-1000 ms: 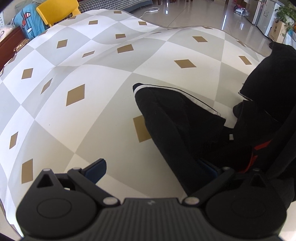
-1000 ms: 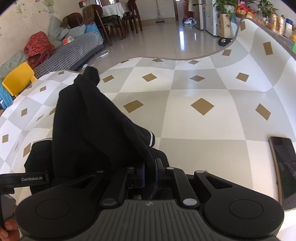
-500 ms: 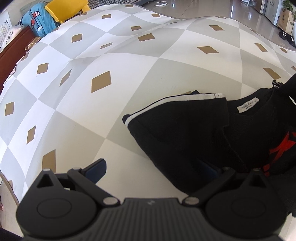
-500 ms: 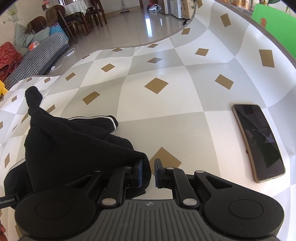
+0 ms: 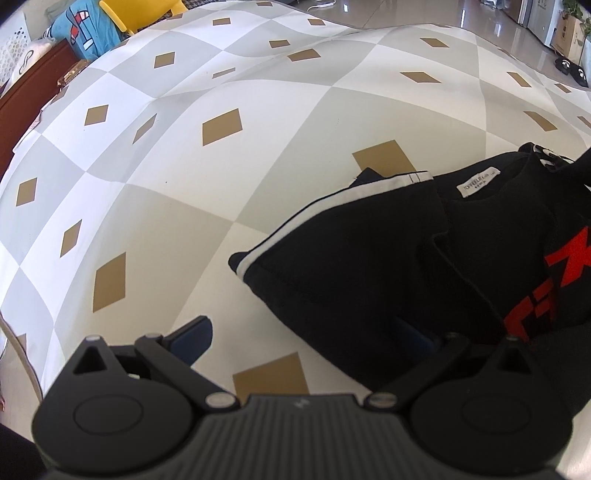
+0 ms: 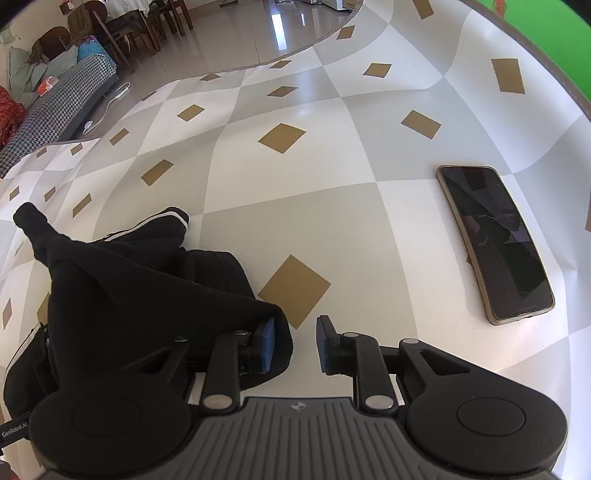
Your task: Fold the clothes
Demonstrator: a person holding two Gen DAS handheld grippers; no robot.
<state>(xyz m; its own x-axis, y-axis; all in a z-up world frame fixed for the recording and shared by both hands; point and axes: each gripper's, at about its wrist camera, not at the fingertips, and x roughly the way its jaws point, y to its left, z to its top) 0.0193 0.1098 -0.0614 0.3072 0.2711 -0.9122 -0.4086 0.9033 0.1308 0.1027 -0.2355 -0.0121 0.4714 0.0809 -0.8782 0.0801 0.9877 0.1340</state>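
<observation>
A black garment (image 5: pixel 351 266) with a white side stripe, a neck label and red lettering lies bunched on the checked tablecloth (image 5: pixel 184 184). My left gripper (image 5: pixel 301 336) stands wide open at its near edge, and the cloth covers most of the right finger. In the right wrist view the same garment (image 6: pixel 147 288) is heaped at the left. My right gripper (image 6: pixel 295 345) has its jaws opening. Bare table shows between the blue pads (image 6: pixel 267 345), and a fold of cloth drapes over the left finger only.
A dark phone (image 6: pixel 495 243) lies on the table to the right of my right gripper. The table's far edge curves past a checked sofa (image 6: pixel 48 118). A yellow chair (image 5: pixel 140 11) and blue cushion (image 5: pixel 85 33) stand beyond the left corner.
The right jaws, shut on the black cloth before, have parted and the cloth has slipped out. The garment has come down onto the table, and its label and red print now show.
</observation>
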